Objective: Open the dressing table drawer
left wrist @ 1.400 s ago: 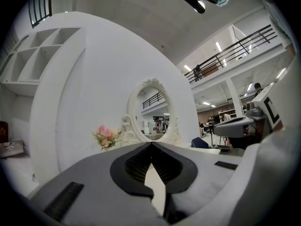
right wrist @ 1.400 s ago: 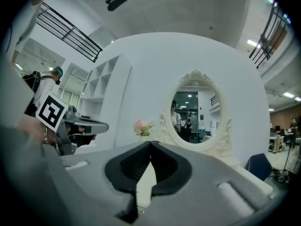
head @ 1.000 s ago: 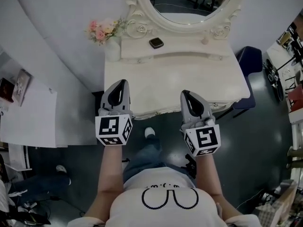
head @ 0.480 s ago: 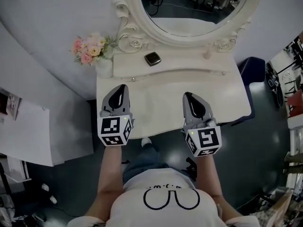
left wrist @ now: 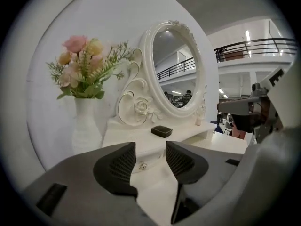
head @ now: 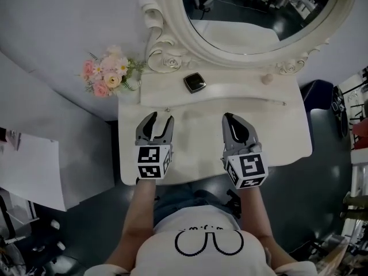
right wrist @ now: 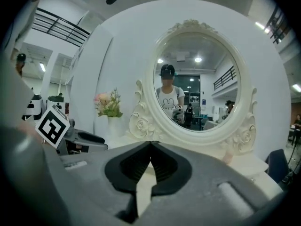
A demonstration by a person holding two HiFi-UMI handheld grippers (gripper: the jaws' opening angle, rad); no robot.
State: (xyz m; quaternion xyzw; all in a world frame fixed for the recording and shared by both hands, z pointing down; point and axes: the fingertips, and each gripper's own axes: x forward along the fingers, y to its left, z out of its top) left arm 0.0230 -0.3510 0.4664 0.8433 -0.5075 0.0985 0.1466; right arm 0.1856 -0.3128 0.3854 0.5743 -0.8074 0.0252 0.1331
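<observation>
The white dressing table [head: 276, 132] has a raised back shelf with a shallow drawer front under it. A small knob [head: 167, 109] sits at the drawer front's left end and another knob [head: 284, 103] at its right. My left gripper [head: 160, 118] hovers over the tabletop just short of the left knob [left wrist: 142, 165]. Its jaws are opening, with nothing between them, and the knob shows through the gap in the left gripper view. Further right over the tabletop, my right gripper [head: 230, 118] is shut and empty, pointing at the oval mirror [right wrist: 197, 84].
A small black box [head: 194, 82] lies on the raised shelf. A white vase of pink flowers [head: 107, 75] stands at the table's back left corner. A dark blue seat [head: 322, 91] is at the table's right. White panels [head: 29, 165] lean at the left.
Both grippers have moved forward from the table's front edge to over the tabletop. The left gripper's jaws were shut and now stand apart. The right stays shut.
</observation>
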